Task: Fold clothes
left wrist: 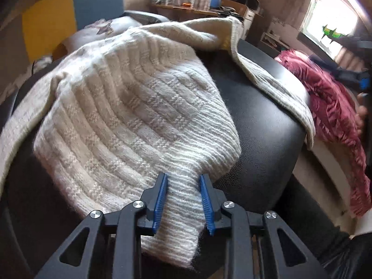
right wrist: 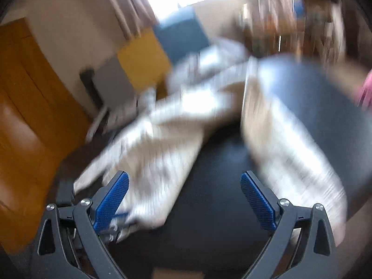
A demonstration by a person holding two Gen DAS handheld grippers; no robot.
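Cream knit sweater (left wrist: 130, 107), spread over the black bench (left wrist: 260, 121): cuff end pinched between the left claw (left wrist: 183, 200) pads, presumably to carry a sleeve fold; right claw (right wrist: 184, 203) empty, jaws wide, hovering above the garment, likely between grasps.

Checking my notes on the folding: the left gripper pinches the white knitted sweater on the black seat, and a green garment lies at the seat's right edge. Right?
Not quite. The garment at the right edge is dark red, not green, as the left wrist view shows. The left gripper does pinch the white knitted sweater on the black seat.
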